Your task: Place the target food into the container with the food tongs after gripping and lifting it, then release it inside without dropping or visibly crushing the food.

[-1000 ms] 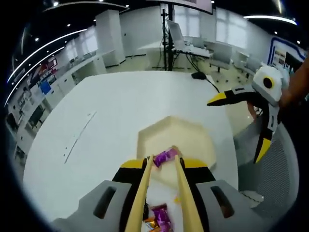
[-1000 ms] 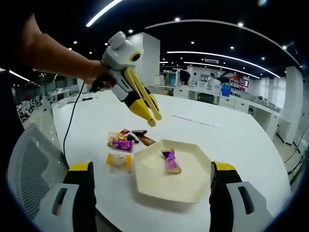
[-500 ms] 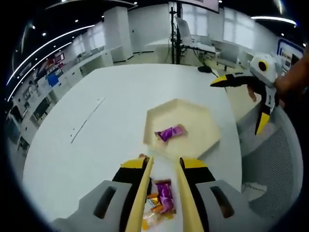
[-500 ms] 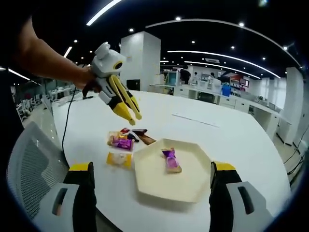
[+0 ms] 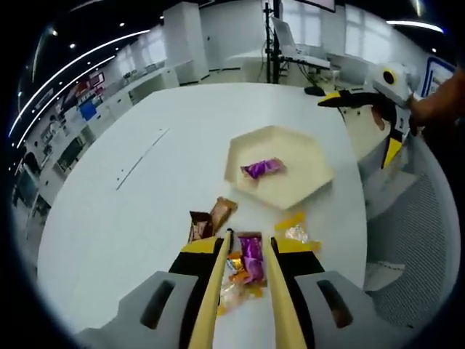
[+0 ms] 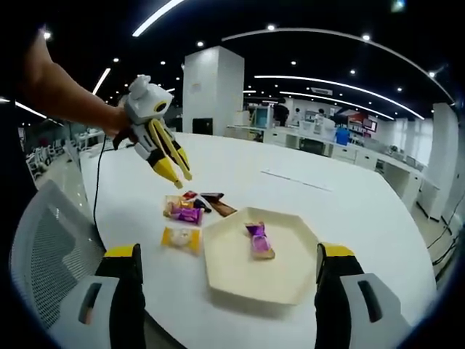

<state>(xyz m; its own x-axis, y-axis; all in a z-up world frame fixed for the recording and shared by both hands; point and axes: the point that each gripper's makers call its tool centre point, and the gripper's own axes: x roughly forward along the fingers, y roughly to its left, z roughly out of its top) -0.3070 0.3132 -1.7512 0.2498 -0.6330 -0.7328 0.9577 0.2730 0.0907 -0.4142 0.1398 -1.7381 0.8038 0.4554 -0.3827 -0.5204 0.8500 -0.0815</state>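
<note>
My left gripper is shut on the wooden food tongs, whose two arms stand apart with nothing pinched. The tong tips hover over a purple-wrapped candy in a small pile of sweets near the table edge. Beyond it, a cream hexagonal tray holds another purple candy. In the right gripper view the left gripper hangs above the candy pile, left of the tray with its purple candy. My right gripper is open wide and holds nothing; it also appears at the table's far side.
Brown wrappers lie left of the pile. A yellow candy sits between pile and tray, also seen as a yellow candy near the table edge. A grey mesh chair stands beside the round white table.
The purple candy once held in the tongs over the tray now lies in the tray. The tongs have opened and my left gripper has drawn back over the candy pile.
</note>
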